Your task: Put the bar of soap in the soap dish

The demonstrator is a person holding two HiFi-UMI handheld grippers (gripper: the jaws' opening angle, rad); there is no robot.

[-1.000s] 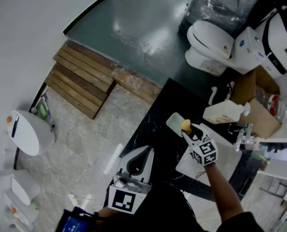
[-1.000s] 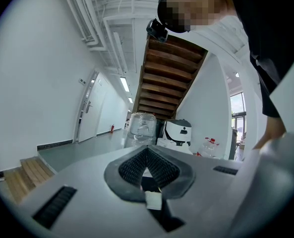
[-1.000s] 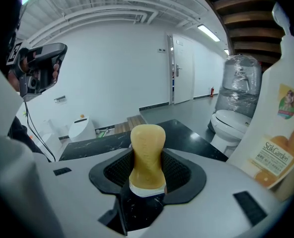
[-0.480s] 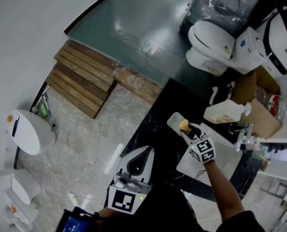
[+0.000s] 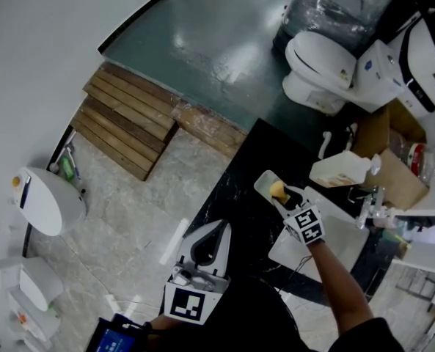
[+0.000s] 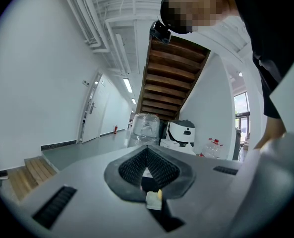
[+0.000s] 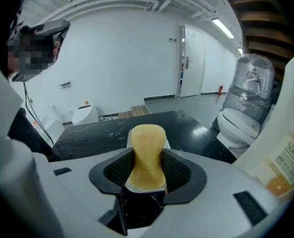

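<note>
A yellow bar of soap (image 7: 147,152) stands upright between my right gripper's (image 7: 147,175) jaws, which are shut on it. Right under and behind the soap lies the white soap dish (image 7: 129,136) on the black counter. In the head view the right gripper (image 5: 285,199) holds the soap (image 5: 278,190) over the pale dish (image 5: 264,183) near the counter's far end. My left gripper (image 5: 221,233) hangs low by the counter's near edge, away from the dish. Seen in its own view, the left gripper (image 6: 147,152) is shut with nothing in it.
The black marble counter (image 5: 235,196) carries a white basin (image 5: 338,251) with a faucet (image 5: 370,204) to the right of the dish. A white bottle (image 5: 338,171) lies behind it. A toilet (image 5: 316,68), a cardboard box (image 5: 397,171) and wooden steps (image 5: 129,127) stand beyond.
My right gripper has edged a little forward with the soap, further over the dish. The left gripper has stayed put.
</note>
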